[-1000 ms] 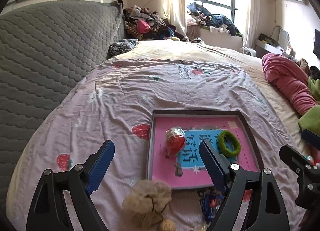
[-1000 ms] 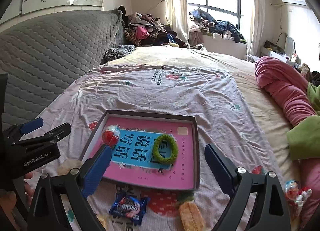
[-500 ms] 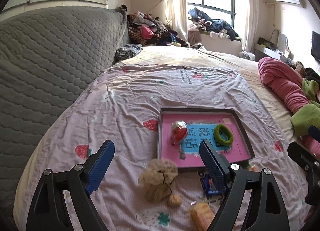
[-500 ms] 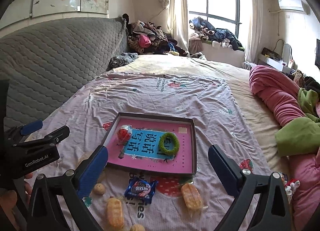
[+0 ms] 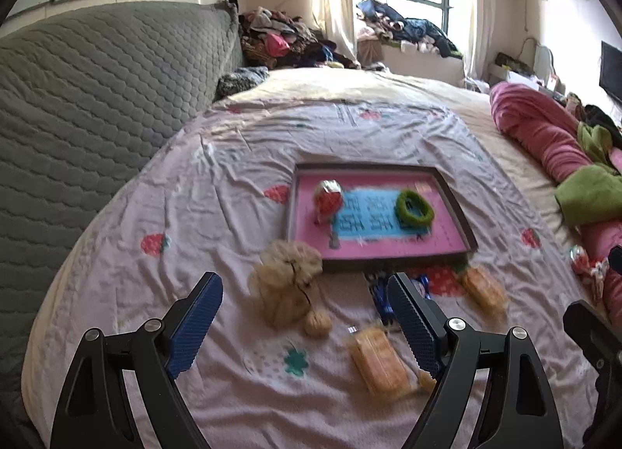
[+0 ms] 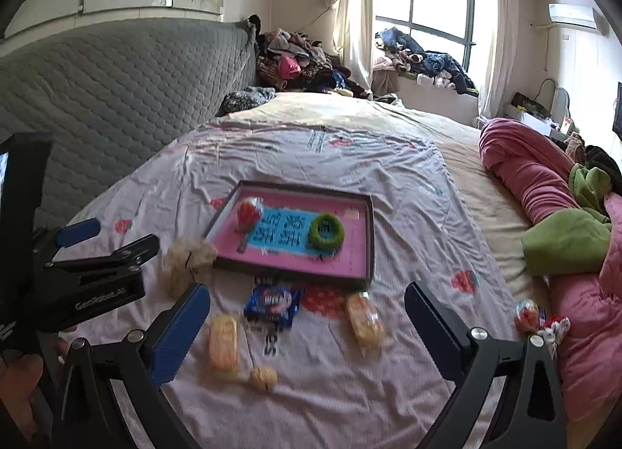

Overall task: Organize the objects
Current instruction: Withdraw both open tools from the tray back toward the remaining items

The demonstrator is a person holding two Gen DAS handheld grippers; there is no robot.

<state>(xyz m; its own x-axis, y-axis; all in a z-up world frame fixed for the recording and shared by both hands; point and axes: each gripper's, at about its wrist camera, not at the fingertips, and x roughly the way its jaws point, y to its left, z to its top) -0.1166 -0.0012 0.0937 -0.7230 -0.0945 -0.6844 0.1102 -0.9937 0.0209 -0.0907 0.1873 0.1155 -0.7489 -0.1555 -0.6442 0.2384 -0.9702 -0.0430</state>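
A wide bed under a pale pink strawberry-print sheet (image 6: 388, 161) fills both views, with a grey quilted headboard (image 6: 116, 72) along its left side and a rolled pink quilt (image 6: 536, 177) on the right. Mid-sheet lies a shallow dark-rimmed tray (image 6: 371, 239) with a pink floor, its long axis running left to right across the bed. Inside it sit a red-and-silver wrapped sweet (image 6: 248, 214) at the left end and a green ring (image 6: 325, 231) toward the right, well apart.

On the sheet near the tray's closer edge: a beige drawstring pouch (image 5: 285, 285) just beside the left corner, a blue snack packet (image 6: 272, 299), and two orange wrapped bars, one (image 6: 223, 340) with its long axis pointing away from the camera, the other (image 6: 364, 318) tilted slightly (both somewhat blurred). A small round nut (image 6: 264, 377) lies nearest.

The left gripper (image 5: 305, 318) hangs above the pouch side, jaws spread wide and holding nothing. The right gripper (image 6: 307, 328) has its jaws likewise wide apart, over the snacks.
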